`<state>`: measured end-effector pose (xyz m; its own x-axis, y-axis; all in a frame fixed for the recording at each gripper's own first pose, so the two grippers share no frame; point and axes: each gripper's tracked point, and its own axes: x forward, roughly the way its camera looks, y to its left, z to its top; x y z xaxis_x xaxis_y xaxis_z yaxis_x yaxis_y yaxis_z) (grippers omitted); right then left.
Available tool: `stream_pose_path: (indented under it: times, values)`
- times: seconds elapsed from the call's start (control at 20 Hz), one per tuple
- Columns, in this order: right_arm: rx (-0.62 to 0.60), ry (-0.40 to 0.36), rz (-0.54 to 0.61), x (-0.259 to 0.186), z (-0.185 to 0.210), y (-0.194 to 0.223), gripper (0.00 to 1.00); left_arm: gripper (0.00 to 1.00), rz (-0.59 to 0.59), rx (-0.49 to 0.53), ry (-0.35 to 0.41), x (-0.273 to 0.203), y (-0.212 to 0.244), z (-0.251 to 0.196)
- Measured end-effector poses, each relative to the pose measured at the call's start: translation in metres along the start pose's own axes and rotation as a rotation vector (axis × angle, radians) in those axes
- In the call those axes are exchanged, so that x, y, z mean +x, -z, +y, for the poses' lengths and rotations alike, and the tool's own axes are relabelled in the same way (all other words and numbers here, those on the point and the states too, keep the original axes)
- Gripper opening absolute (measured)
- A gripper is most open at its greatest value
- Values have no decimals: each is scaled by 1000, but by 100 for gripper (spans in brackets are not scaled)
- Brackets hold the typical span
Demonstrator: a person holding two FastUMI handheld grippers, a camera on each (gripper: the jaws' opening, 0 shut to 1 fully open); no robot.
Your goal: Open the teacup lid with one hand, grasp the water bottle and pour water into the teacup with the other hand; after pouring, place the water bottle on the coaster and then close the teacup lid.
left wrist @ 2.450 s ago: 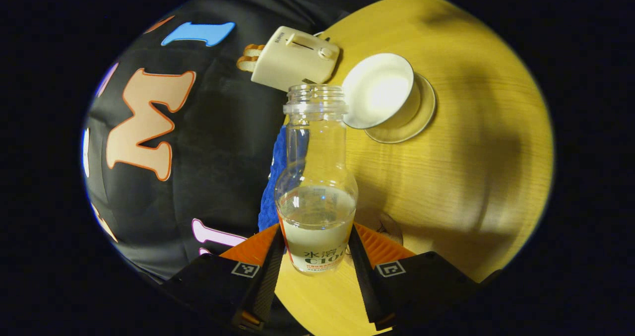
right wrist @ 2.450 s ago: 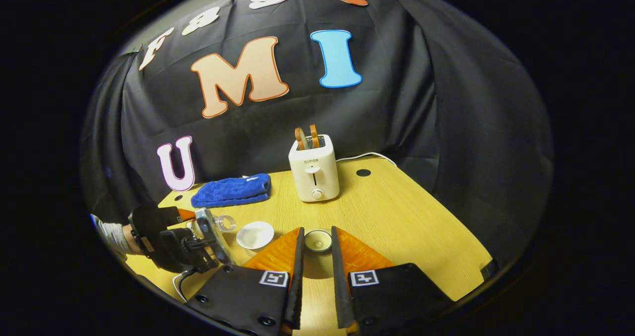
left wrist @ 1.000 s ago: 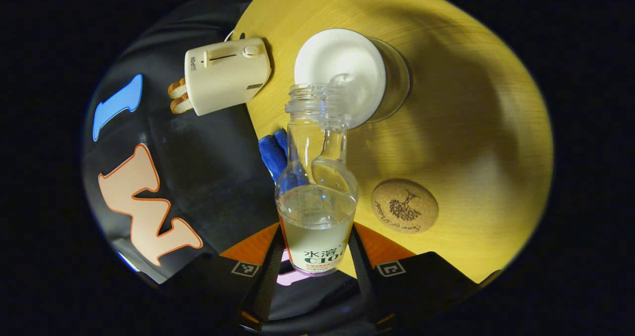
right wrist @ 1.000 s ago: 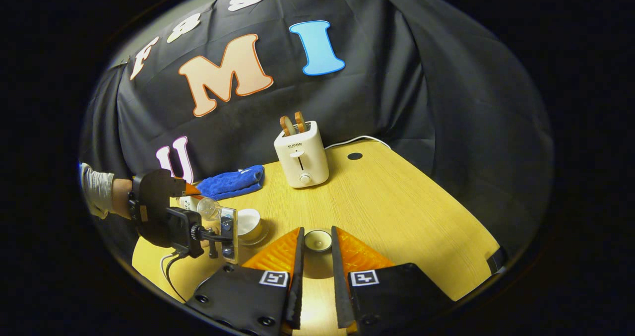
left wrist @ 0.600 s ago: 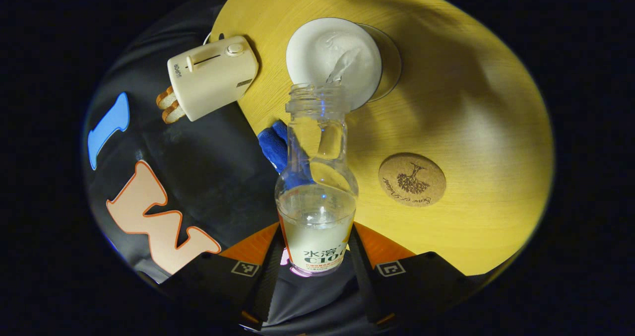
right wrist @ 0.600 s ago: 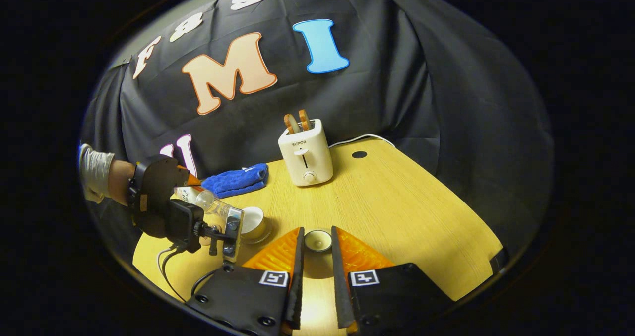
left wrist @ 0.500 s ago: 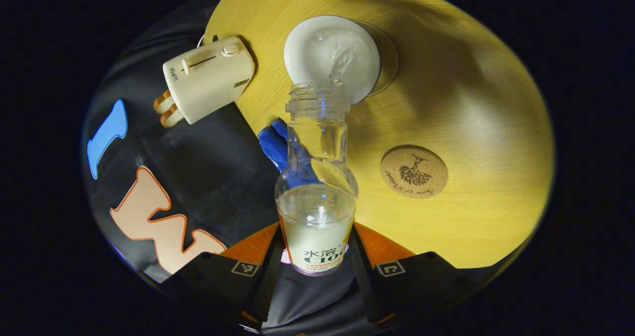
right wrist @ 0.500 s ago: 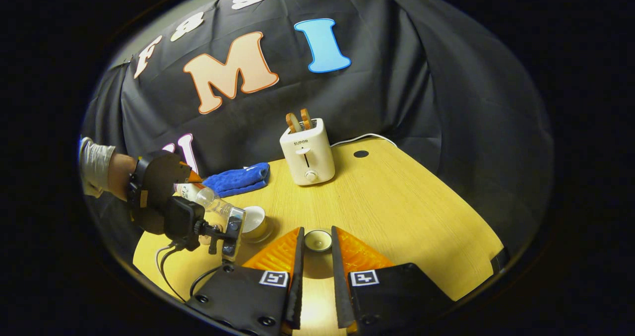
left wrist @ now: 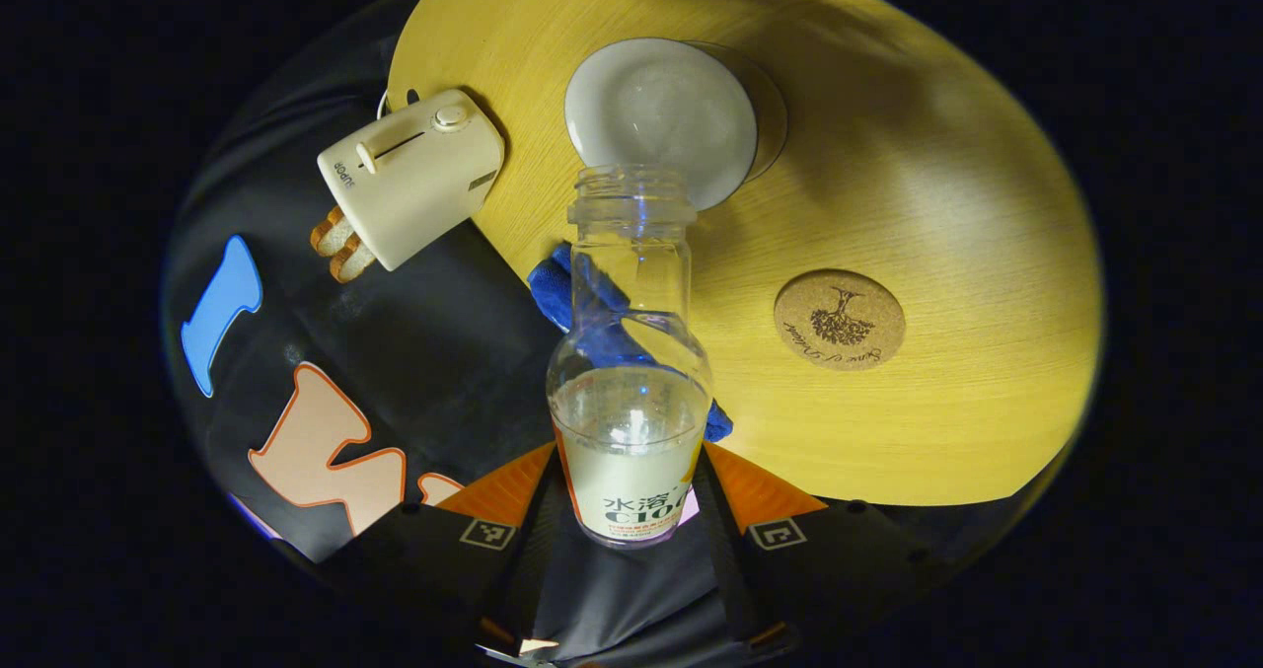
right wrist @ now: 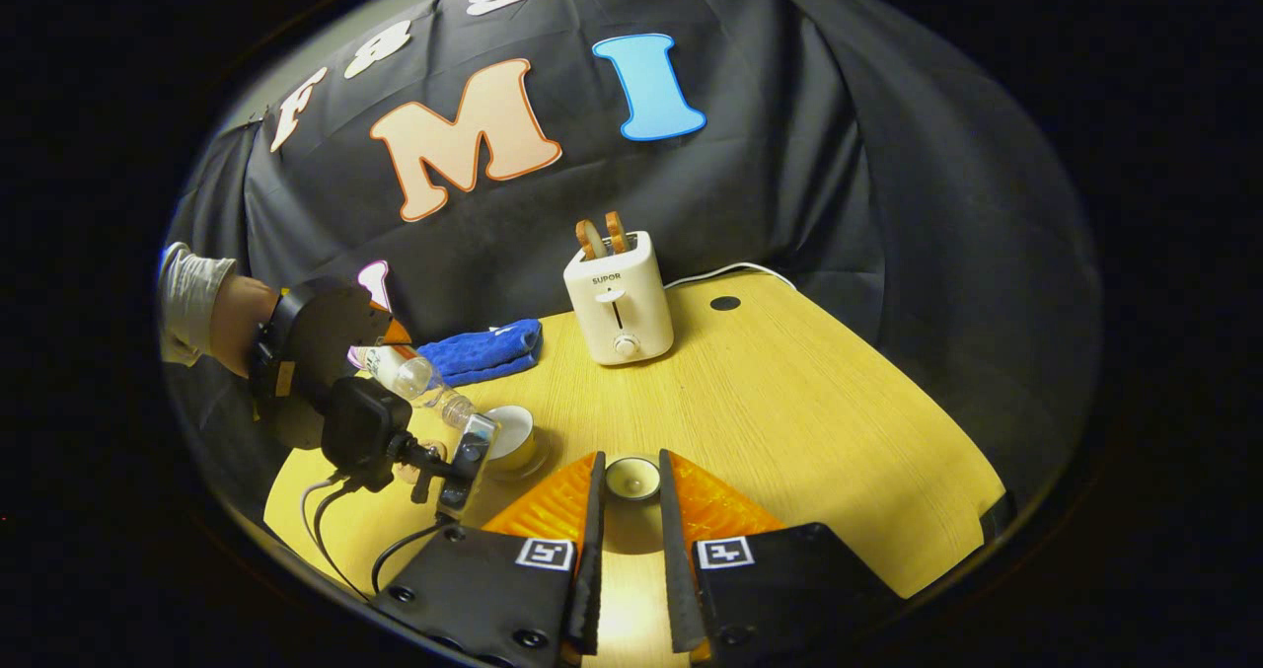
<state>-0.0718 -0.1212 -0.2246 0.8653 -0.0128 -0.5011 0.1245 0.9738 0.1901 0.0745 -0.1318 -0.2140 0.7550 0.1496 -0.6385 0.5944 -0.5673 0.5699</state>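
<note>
A: Where is the water bottle [left wrist: 629, 352], and what has hold of it?

B: The left gripper [left wrist: 628, 510] is clamped on its labelled lower body, one finger on each side. The bottle is uncapped and tipped over, its open mouth just at the near rim of the teacup [left wrist: 663, 118]. Pale liquid sits in the lower half of the bottle.

A: And the teacup itself?

B: It stands lidless on its saucer on the wooden table [left wrist: 937, 185], with the cork coaster [left wrist: 840, 320] bare on the table near it. A cream toaster [left wrist: 409, 177] with two slices of bread up stands off to the other side, and a blue cloth [left wrist: 567, 293] shows through the clear bottle neck.

A: Where is the lid?

B: In the right gripper view, the right gripper [right wrist: 629, 485] has its fingers closed in on the small round teacup lid [right wrist: 632, 478], touching it on either side above the table. The person's hand [right wrist: 237, 325] with the tilted bottle is at the left of that view.
</note>
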Motion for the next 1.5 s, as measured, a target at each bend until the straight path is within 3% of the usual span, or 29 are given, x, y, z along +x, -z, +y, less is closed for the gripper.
stream_pose_path:
  times: [0.35,0.75,0.95,1.15,1.35,1.5]
  values:
    - [-31,-7,0,1,6,-5,31,70,-131,-257,43,4,-14,-24]
    - [-56,12,-1,2,2,-16,31,68,-328,-737,46,0,-32,-39]
    - [-73,22,3,4,3,-20,28,70,-386,-983,102,-2,-38,-54]
    - [-98,27,13,2,7,-22,34,69,-476,-1221,79,0,-44,-51]
    - [-143,44,25,2,8,-26,28,69,-537,-1492,84,3,-47,-55]
    - [-194,65,15,2,8,-37,34,70,-588,-1651,68,9,-47,-56]
